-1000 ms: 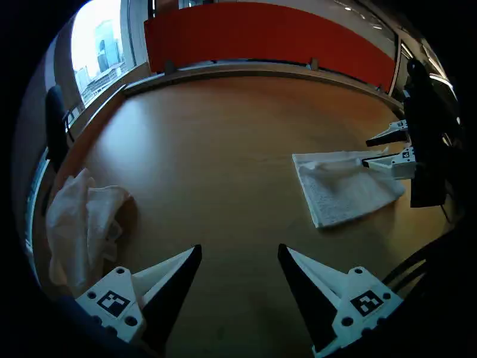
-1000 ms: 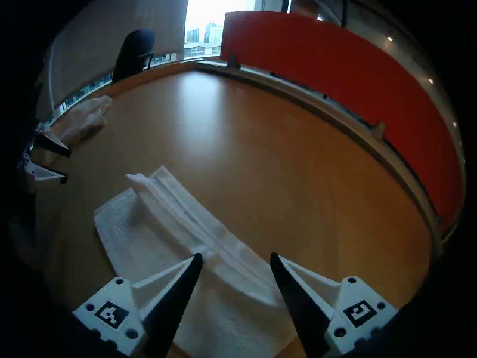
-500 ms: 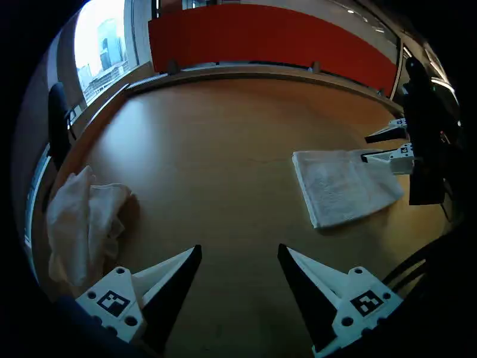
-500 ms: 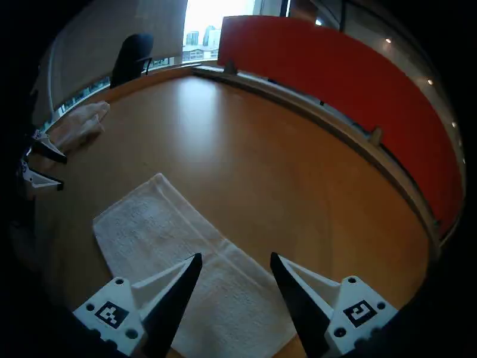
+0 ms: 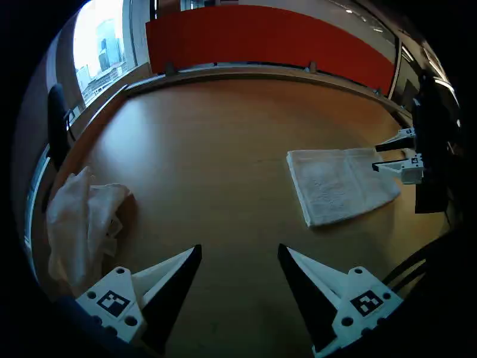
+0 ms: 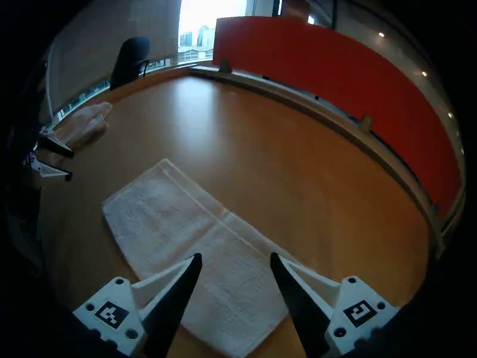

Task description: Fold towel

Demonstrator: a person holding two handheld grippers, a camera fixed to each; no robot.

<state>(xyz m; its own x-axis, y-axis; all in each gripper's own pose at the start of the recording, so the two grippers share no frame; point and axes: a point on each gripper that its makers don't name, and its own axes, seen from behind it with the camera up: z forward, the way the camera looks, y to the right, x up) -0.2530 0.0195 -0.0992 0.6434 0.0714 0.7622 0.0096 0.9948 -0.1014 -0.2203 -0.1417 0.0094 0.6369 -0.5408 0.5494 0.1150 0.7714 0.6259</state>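
Right gripper view: R tool (image 6: pixel 235 256) spread above towel (image 6: pixel 173 221), prob. w/o contact.

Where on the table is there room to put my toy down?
The big bare stretch of table between the folded towel and the crumpled cloth, up to the red divider. It's crowded by the towel, where the right gripper hovers.

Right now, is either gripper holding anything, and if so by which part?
Nothing is held. The right gripper is open over the folded towel, which lies flat on the table; the left gripper is open too, away from it.
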